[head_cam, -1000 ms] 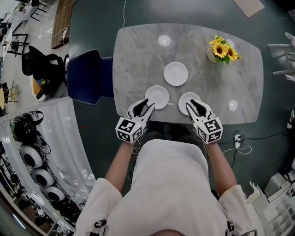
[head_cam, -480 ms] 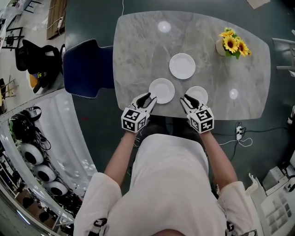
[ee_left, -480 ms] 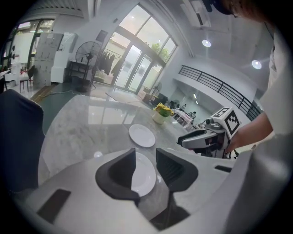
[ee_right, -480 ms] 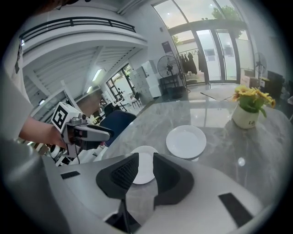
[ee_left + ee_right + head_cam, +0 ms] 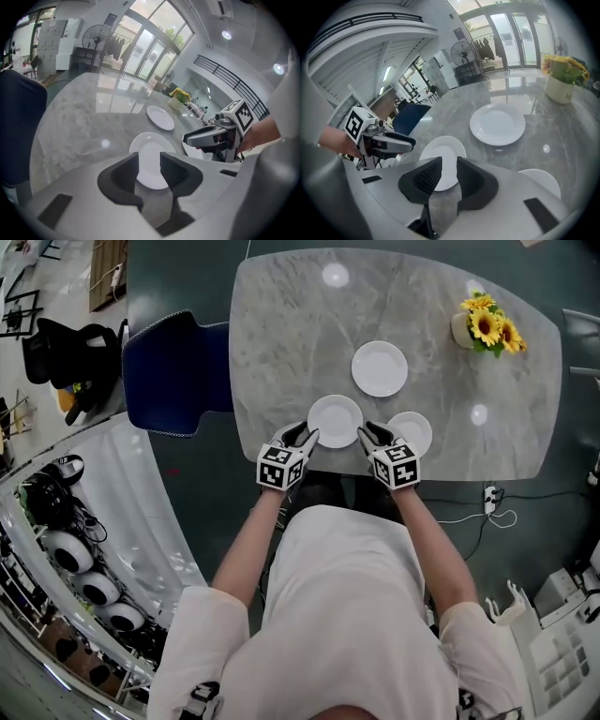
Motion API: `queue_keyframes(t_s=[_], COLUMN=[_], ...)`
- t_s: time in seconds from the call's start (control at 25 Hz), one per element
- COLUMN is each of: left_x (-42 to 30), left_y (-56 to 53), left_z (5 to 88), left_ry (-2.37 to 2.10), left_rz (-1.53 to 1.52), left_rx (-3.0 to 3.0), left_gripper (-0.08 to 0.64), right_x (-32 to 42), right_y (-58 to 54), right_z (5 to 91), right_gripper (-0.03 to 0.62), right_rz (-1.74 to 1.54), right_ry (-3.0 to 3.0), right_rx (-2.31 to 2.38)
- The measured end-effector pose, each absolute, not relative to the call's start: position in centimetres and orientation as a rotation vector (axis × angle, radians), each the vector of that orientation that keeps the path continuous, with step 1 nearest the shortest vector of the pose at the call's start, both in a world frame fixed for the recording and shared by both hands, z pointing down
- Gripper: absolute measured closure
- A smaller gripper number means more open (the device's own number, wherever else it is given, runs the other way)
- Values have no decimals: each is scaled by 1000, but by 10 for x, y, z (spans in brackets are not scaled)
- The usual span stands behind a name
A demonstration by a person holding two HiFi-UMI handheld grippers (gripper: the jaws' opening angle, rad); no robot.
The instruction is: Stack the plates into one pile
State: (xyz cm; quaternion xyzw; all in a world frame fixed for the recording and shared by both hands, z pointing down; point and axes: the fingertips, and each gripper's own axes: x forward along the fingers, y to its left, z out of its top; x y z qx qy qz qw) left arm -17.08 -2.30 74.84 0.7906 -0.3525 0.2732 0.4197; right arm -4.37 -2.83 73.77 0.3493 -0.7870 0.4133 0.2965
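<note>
Looking down, you see your left gripper (image 5: 306, 434) and right gripper (image 5: 367, 430) flank the leftmost plate (image 5: 335, 418). Only their own views show both pairs of jaws spread, empty.

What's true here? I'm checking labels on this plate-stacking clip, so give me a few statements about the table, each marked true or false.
1. Three white plates lie apart on the marble table. True.
2. Two of them are already stacked. False: none rests on another.
3. The left gripper and the right gripper both have open jaws, gripping nothing. True.
4. The sunflowers stand between the two grippers. False: they stand near the table's far right corner, away from both.
</note>
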Motion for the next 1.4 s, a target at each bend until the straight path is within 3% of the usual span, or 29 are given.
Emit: queue_keyframes(t_s=[0.84,0.96,1.4], left_x=[-174,-177,-175], left_y=[-16,-16,-13], left_z=[808,810,800], left_ry=[-900,-947,-1038], left_rz=[738,770,735], left_rx=[1817,1792,1734], left_gripper=[419,476,502], right_x=[-47,-44,-35], right_y=[-24,-26,-23], right_z=[800,801,785], right_gripper=[481,506,538], right_rz=[1206,1236,1335], right_ry=[-1931,-1921,-1971], right_rx=[954,982,1029])
